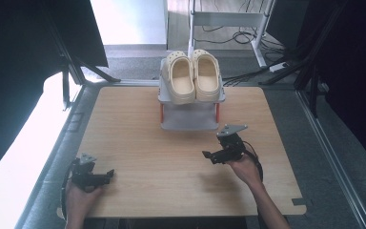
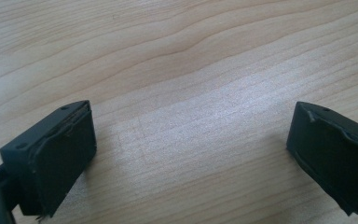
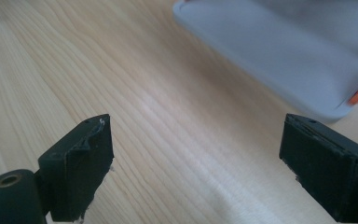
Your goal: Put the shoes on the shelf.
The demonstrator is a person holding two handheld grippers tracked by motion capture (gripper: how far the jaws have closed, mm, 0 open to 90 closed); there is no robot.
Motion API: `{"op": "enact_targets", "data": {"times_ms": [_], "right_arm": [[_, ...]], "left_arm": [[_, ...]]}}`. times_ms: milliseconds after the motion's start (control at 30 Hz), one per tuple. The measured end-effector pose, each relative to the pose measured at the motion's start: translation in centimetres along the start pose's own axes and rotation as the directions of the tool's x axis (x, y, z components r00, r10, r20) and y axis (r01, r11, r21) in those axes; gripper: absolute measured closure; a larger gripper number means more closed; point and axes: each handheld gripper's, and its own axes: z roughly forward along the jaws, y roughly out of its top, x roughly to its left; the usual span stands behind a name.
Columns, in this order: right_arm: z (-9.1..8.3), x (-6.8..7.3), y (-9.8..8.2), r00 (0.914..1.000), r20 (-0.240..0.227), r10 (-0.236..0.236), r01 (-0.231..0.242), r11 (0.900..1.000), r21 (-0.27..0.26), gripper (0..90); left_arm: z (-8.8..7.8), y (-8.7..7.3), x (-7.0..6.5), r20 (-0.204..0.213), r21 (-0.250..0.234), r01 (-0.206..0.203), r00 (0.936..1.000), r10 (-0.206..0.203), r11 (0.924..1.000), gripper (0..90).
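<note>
A pair of cream clogs sits side by side on the top shelf of a small grey two-tier rack with orange posts, at the far middle of the wooden table. My right gripper is open, held just in front of the rack and to its right, jaws pointing left. In the right gripper view the jaws stand wide apart over bare wood, with the rack's lower shelf ahead. My left gripper rests at the table's near left corner, open, with nothing between its jaws.
Dark panels stand on both sides of the table. Behind the rack is a white desk frame with cables on the floor. A bright white surface runs along the left. A small notch marks the table's near right edge.
</note>
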Motion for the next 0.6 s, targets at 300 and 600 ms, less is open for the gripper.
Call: {"op": "enact_targets", "data": {"times_ms": [300,600], "right_arm": [[3.2,-0.1,-4.3,0.9987,0.012,0.049,-0.049,0.998,0.047,8.7],[3.7,0.0,-5.4,0.9966,0.069,0.045,-0.049,0.997,0.052,6.5]], "left_arm": [[0.0,0.0,0.0,-0.001,0.0,0.001,1.0,-0.001,1.0,1.0],[0.0,0.0,-0.1,-0.002,-0.001,0.002,1.0,-0.002,1.0,0.8]]}}
